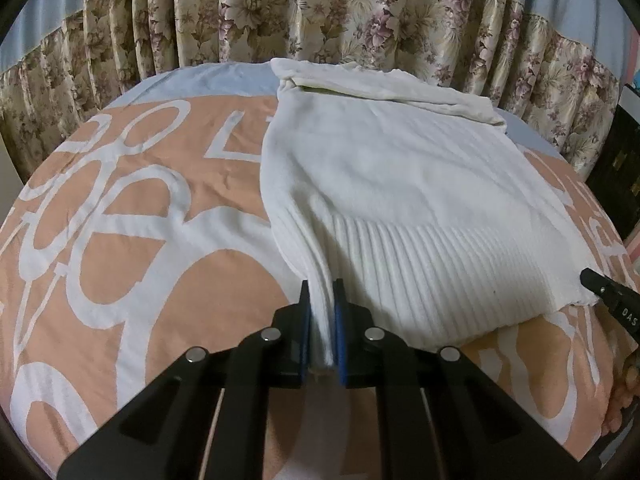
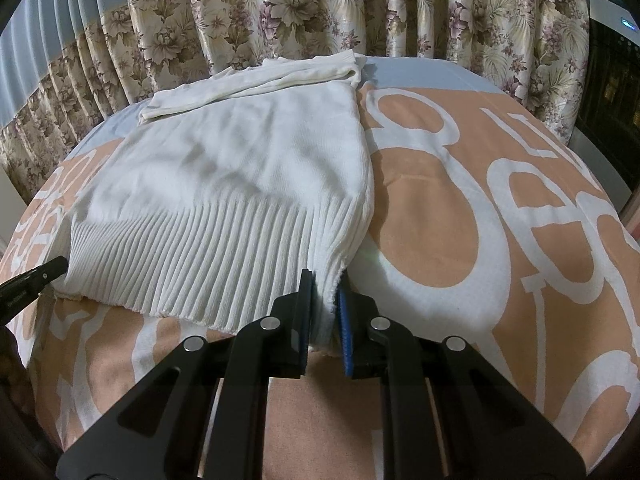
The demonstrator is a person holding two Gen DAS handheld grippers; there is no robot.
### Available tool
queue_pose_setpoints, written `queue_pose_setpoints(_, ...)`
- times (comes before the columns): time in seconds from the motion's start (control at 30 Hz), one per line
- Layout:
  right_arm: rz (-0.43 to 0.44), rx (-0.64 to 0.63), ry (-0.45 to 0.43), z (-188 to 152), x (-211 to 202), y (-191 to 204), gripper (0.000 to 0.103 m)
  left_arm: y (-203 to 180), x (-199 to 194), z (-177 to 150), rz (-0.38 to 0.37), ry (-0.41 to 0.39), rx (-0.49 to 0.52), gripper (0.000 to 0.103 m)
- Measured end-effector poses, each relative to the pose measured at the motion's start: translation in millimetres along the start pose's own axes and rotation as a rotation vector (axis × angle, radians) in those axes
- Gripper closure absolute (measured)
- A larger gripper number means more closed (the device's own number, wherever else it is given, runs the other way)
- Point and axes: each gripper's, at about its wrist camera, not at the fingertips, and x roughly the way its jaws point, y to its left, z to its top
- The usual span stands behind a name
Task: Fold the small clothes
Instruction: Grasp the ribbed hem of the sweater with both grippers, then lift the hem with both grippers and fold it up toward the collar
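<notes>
A white knit sweater [image 1: 400, 184] lies flat on the bed, ribbed hem toward me, sleeves folded across its far end. It also shows in the right wrist view [image 2: 240, 176]. My left gripper [image 1: 322, 292] is shut on the hem's left corner. My right gripper [image 2: 325, 284] is shut on the hem's right corner. The right gripper's tip shows at the right edge of the left wrist view [image 1: 600, 284]. The left gripper's tip shows at the left edge of the right wrist view [image 2: 44, 274].
The bed cover [image 1: 132, 240] is peach with large white shapes and a pale blue far band. Floral curtains [image 1: 320, 12] hang right behind the bed. A dark cabinet [image 2: 612, 92] stands at the far right.
</notes>
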Motion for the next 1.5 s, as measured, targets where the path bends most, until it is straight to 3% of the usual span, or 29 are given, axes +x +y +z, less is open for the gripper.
queue_pose_setpoints(0.17,-0.007,-0.013,-0.027,-1,-6,1,0.092,-5,-1,0,0.032,-0.003,0.010,0.094)
queue_pose_setpoints(0.53,-0.023,-0.037,-0.039,-1,-12,7,0.094,-1,-11,1,-0.022,-0.016,0.001,0.094)
queue_pose_setpoints(1.0,-0.024,-0.027,-0.033,2,-16,9,0.094,4,-16,4,-0.024,0.008,0.004,0.093)
queue_pose_setpoints(1.5,0.023,-0.024,-0.044,4,-38,6,0.094,12,-45,-1,0.066,-0.008,0.001,0.096)
